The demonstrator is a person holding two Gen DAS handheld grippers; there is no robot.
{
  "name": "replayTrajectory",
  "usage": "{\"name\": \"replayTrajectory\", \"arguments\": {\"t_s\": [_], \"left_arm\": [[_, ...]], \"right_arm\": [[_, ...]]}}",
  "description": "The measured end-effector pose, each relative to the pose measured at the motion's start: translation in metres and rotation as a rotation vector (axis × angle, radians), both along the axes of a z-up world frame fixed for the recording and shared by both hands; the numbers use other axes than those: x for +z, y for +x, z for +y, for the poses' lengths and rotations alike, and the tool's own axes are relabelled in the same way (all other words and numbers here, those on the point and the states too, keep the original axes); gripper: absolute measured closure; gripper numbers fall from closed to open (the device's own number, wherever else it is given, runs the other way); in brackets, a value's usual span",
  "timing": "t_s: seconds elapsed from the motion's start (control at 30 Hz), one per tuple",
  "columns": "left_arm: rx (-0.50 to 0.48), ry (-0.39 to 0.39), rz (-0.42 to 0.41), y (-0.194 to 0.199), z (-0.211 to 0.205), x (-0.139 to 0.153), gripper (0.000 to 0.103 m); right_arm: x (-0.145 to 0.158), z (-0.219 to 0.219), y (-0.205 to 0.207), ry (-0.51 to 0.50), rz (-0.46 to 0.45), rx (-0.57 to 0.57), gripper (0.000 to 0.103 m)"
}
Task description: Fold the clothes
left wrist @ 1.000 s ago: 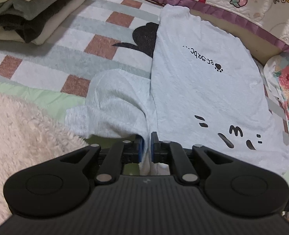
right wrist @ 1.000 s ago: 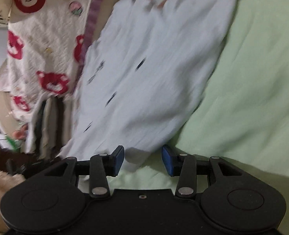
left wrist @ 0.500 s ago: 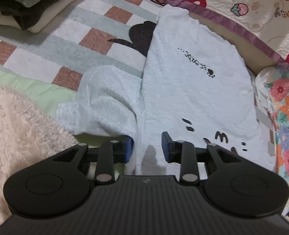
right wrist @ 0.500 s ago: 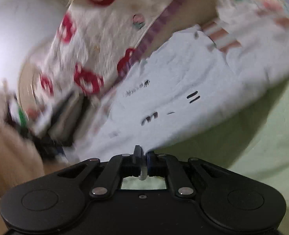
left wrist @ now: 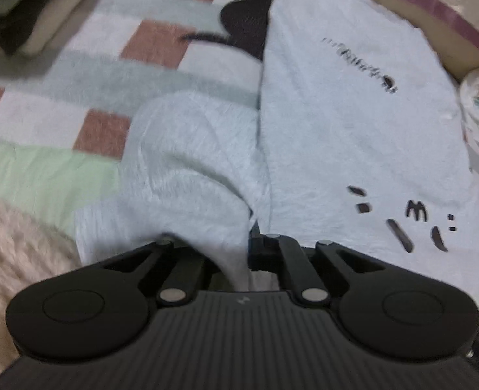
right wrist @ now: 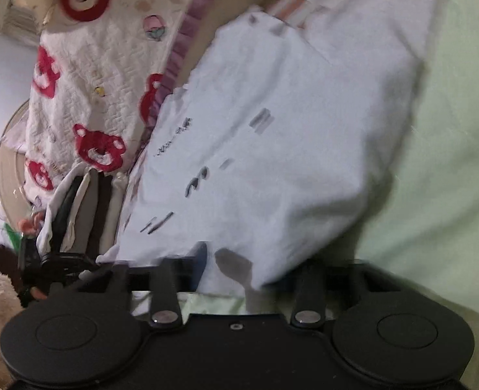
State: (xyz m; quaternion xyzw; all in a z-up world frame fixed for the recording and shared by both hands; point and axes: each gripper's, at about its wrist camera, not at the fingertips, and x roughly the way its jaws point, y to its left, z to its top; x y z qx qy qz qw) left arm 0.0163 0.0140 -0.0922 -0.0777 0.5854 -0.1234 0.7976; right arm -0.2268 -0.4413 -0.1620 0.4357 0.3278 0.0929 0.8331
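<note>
A pale blue T-shirt (left wrist: 353, 136) is shown spread on the bed, over a checked blanket (left wrist: 86, 74) and a green sheet (right wrist: 450, 162), its long axis running away from both cameras and its near edge at the fingertips of both tools. The left hand-held gripper (left wrist: 239, 253) is drawn together on a fold of the sleeve (left wrist: 187, 175), whereas the right hand-held gripper (right wrist: 239, 266) is held apart, straddling the near edge. Small script is printed on the front, blurred beyond reading.
</note>
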Motion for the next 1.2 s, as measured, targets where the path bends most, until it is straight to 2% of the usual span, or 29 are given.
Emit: {"name": "replayTrajectory", "arguments": {"t_s": [0.1, 0.2, 0.27, 0.33, 0.37, 0.4, 0.53, 0.7, 0.8, 0.87, 0.93, 1.13, 1.2], "left_arm": [[-0.075, 0.058, -0.167, -0.017, 0.001, 0.047, 0.101], [-0.06, -0.009, -0.223, -0.033, 0.019, 0.084, 0.101], [-0.091, 0.014, -0.255, -0.043, 0.02, 0.094, 0.101], [-0.146, 0.052, -0.272, -0.05, 0.013, 0.087, 0.101], [-0.154, 0.068, -0.255, -0.05, 0.01, 0.078, 0.101], [-0.163, 0.083, -0.238, -0.051, 0.006, 0.069, 0.101], [-0.161, 0.114, -0.243, -0.056, 0.01, 0.061, 0.101], [-0.144, 0.098, -0.245, -0.064, 0.016, 0.066, 0.101], [-0.136, 0.123, -0.205, -0.065, 0.016, 0.051, 0.1], [-0.12, 0.115, -0.167, -0.062, 0.018, 0.041, 0.1], [-0.094, 0.037, -0.137, -0.06, 0.026, 0.037, 0.1], [-0.111, 0.111, -0.172, -0.069, 0.02, 0.045, 0.098], [-0.117, 0.135, -0.184, -0.072, 0.017, 0.047, 0.096]], "right_arm": [[0.031, -0.006, -0.005, 0.017, -0.132, 0.023, 0.095], [0.069, -0.009, -0.016, -0.013, -0.174, 0.036, 0.095], [0.081, -0.008, -0.024, -0.017, -0.179, 0.05, 0.095], [0.077, 0.002, -0.026, -0.124, -0.116, 0.067, 0.095], [0.073, 0.007, -0.026, -0.188, -0.077, 0.074, 0.096], [0.066, 0.012, -0.026, -0.207, -0.039, 0.075, 0.095], [0.059, 0.012, -0.036, -0.159, -0.021, 0.069, 0.096], [0.089, 0.018, -0.045, -0.239, -0.045, 0.104, 0.096], [0.081, 0.022, -0.045, -0.307, 0.01, 0.145, 0.096], [0.064, 0.02, -0.043, -0.298, 0.095, 0.164, 0.096], [0.056, 0.019, -0.042, -0.298, 0.132, 0.174, 0.096], [0.055, 0.021, -0.044, -0.337, 0.158, 0.196, 0.095], [0.055, 0.026, -0.04, -0.366, 0.198, 0.215, 0.09]]}}
